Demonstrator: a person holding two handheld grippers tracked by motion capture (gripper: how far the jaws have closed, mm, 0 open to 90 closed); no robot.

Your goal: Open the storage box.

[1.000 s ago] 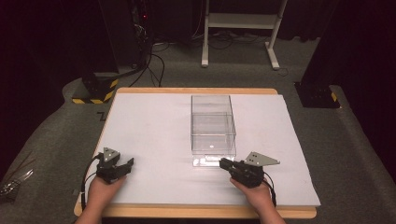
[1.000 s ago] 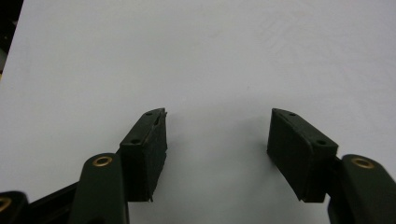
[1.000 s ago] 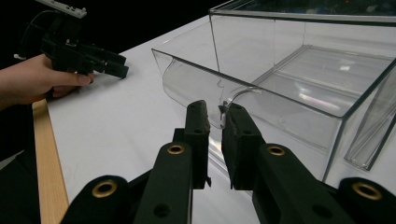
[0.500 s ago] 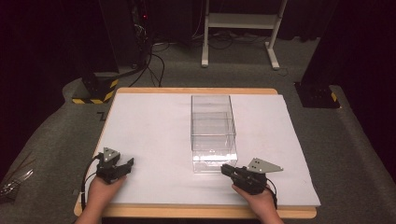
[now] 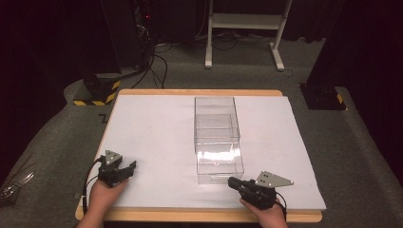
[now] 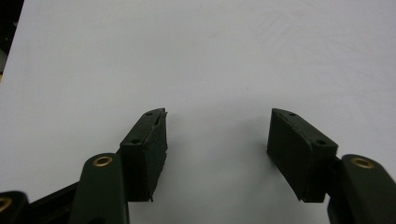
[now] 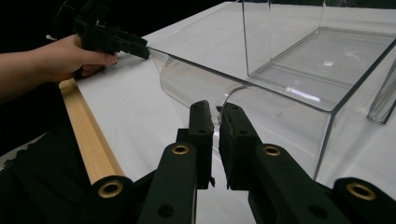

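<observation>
Near table front: left hand-held gripper (image 5: 127, 167) spread wide, empty; right hand-held gripper (image 5: 231, 182) pinched on clear drawer (image 5: 219, 160) handle.

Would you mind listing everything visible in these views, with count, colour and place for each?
Clear plastic drawer box: one, transparent, centre of the table, its drawer pulled out toward the person.
Table: one, white top with wooden edge.
White stand: one, on the floor beyond the table.
Black-and-yellow base: one, on the floor by the table's far left corner.
Left gripper: one, black, near left of the table, jaws open, nothing between them.
Right gripper: one, black, at the drawer's front, jaws nearly closed on the drawer's handle.
</observation>
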